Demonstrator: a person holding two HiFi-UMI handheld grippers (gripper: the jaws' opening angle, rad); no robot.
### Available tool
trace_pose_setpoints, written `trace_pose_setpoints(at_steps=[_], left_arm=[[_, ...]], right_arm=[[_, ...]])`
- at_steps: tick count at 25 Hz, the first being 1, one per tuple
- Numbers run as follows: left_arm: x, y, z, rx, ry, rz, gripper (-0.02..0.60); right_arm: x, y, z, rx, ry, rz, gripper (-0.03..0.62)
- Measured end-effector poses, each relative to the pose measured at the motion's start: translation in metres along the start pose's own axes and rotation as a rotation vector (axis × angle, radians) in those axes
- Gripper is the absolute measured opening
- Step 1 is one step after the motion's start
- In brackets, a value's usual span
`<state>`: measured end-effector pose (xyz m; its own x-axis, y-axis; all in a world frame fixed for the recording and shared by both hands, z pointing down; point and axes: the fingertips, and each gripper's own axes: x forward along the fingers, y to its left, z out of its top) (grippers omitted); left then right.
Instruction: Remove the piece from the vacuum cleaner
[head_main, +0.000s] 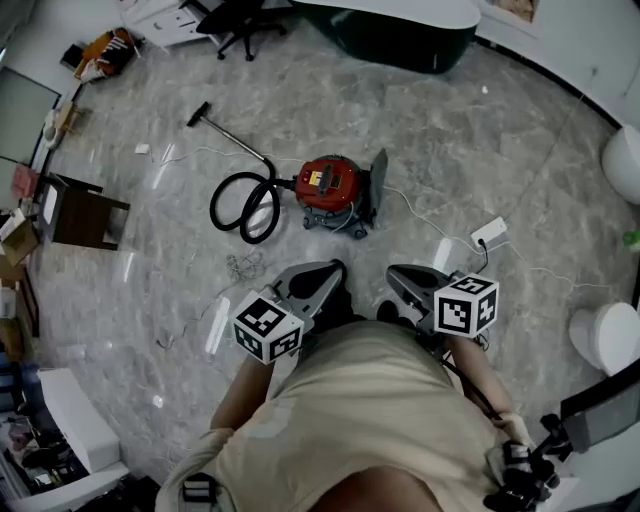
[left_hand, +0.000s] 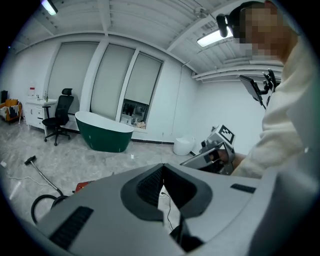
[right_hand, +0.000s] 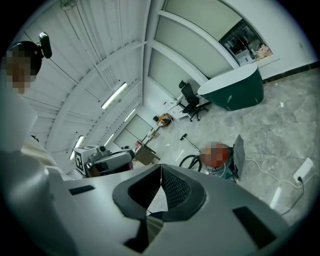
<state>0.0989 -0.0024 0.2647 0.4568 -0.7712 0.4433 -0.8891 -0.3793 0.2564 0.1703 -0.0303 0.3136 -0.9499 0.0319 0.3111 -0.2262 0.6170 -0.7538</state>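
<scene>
– Red vacuum cleaner (head_main: 330, 185) sits on the marble floor (head_main: 450, 130), well ahead of both tools. Black hose (head_main: 243, 205) is coiled at its left. Grey panel (head_main: 379, 178) stands up at its right, probably the piece to pull.
– Tools?
– Left tool (head_main: 335, 270) clenched, nothing in it. Right tool (head_main: 393, 272) same: jaws together, empty. Both sit close to the torso (head_main: 370, 400), aimed at the cleaner; I'd say it's out of reach.
– So approach first, then open up.

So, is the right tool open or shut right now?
Shut: the right tool has its jaws meeting at the tips, with nothing between them.
</scene>
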Motion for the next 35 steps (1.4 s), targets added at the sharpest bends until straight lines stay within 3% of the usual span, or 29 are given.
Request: trace_pose_setpoints(at_steps=[7, 13, 21, 29, 35], left_arm=[[0.018, 0.040, 0.009, 0.008, -0.005, -0.055, 0.003], [0.022, 0.098, 0.013, 0.008, 0.019, -0.094, 0.005], [0.016, 0.186, 0.023, -0.026, 0.022, -0.157, 0.004], [0.022, 0.252, 0.034, 0.000, 0.028, -0.230, 0.005], [0.024, 0.270, 0.038, -0.011, 0.043, -0.256, 0.003]], right_arm=[[0.010, -0.024, 0.021, 0.015, -0.001, -0.123, 0.003], [0.060, -0.032, 0.036, -0.005, 0.063, -0.188, 0.003], [0.140, -0.025, 0.068, -0.110, 0.168, -0.288, 0.003], [0.193, -0.041, 0.082, -0.003, 0.168, -0.364, 0.003], [0.212, -0.061, 0.085, 0.038, 0.186, -0.392, 0.003]])
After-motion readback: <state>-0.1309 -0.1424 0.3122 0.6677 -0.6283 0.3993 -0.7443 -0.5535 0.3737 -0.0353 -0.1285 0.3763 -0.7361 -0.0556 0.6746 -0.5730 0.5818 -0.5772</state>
